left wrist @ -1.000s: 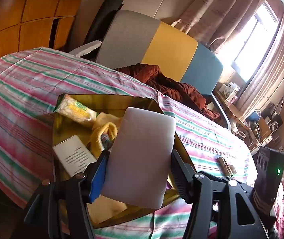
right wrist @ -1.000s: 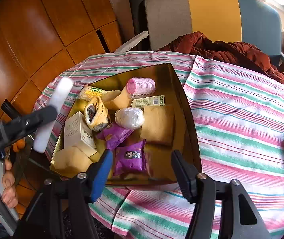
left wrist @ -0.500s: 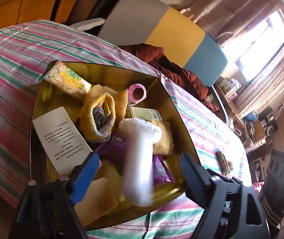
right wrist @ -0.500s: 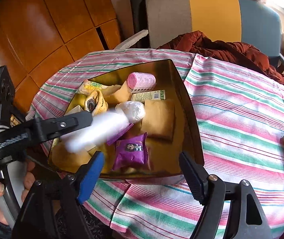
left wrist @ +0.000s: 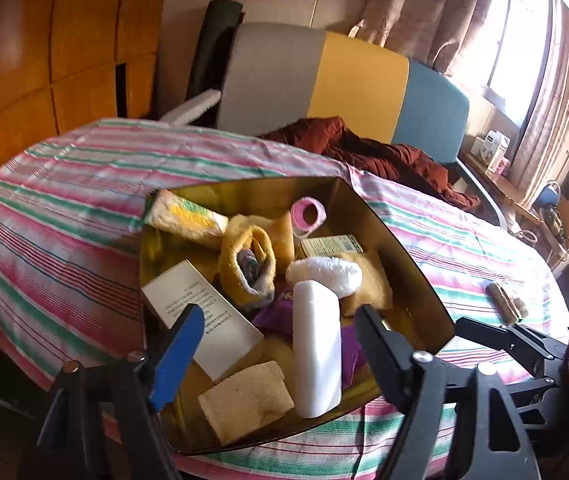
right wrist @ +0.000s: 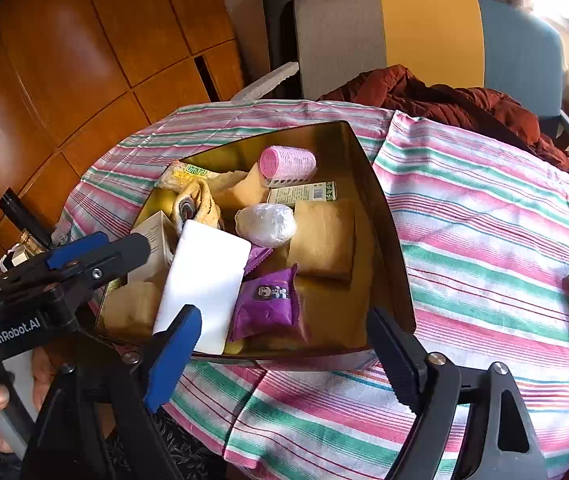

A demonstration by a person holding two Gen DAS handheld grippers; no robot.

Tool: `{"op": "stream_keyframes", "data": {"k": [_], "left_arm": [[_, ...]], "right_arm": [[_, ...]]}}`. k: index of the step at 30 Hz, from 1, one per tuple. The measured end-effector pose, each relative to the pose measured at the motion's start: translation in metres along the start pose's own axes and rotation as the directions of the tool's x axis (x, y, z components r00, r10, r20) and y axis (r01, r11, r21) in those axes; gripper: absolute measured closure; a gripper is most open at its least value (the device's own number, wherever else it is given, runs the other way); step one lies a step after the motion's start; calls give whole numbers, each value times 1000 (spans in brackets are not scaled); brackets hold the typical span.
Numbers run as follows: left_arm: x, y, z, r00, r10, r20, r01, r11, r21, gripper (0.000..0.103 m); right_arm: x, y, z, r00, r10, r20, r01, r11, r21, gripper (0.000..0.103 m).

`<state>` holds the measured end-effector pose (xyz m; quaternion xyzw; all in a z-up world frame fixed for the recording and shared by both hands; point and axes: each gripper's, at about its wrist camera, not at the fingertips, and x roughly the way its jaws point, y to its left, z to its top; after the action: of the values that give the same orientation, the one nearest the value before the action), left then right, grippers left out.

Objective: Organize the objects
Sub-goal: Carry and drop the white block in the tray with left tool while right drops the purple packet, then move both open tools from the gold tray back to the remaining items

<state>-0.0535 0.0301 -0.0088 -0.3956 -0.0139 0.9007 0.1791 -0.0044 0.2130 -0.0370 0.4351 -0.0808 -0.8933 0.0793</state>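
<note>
The left gripper [left wrist: 272, 340] hangs above the near edge of the gold tray [left wrist: 412, 256] – its jaws closing, not touching the white block [left wrist: 316, 352], which lies among the tray's other things.

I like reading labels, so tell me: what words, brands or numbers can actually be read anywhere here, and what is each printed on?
"GenRobot.AI": white letters on the black body of the left gripper, seen in the right wrist view.
White box in the gold tray: lines of small print, too small to read.
Green-and-white box: label unreadable.
Purple packet: white mark, blurred.
Yellow-green packet: print blurred.
</note>
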Motion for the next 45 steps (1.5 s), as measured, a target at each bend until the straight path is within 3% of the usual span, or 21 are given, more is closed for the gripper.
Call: {"op": "stream_keyframes", "data": {"k": [13, 20, 40, 45], "left_arm": [[-17, -12, 2, 999, -10, 46, 7, 999, 51, 27], [-26, -28, 1, 997, -39, 68, 31, 992, 123, 26], [-26, -64, -5, 999, -32, 26, 26, 975, 220, 25], [-23, -76, -9, 999, -33, 13, 28, 967, 254, 25]], "right_arm": [[-12, -8, 0, 999, -26, 42, 25, 1000, 17, 14], [-23, -18, 3, 996, -47, 74, 44, 998, 41, 14], [-49, -64, 8, 985, -129, 118, 116, 987, 110, 12], [-58, -82, 8, 977, -179, 116, 166, 980, 113, 10]]}}
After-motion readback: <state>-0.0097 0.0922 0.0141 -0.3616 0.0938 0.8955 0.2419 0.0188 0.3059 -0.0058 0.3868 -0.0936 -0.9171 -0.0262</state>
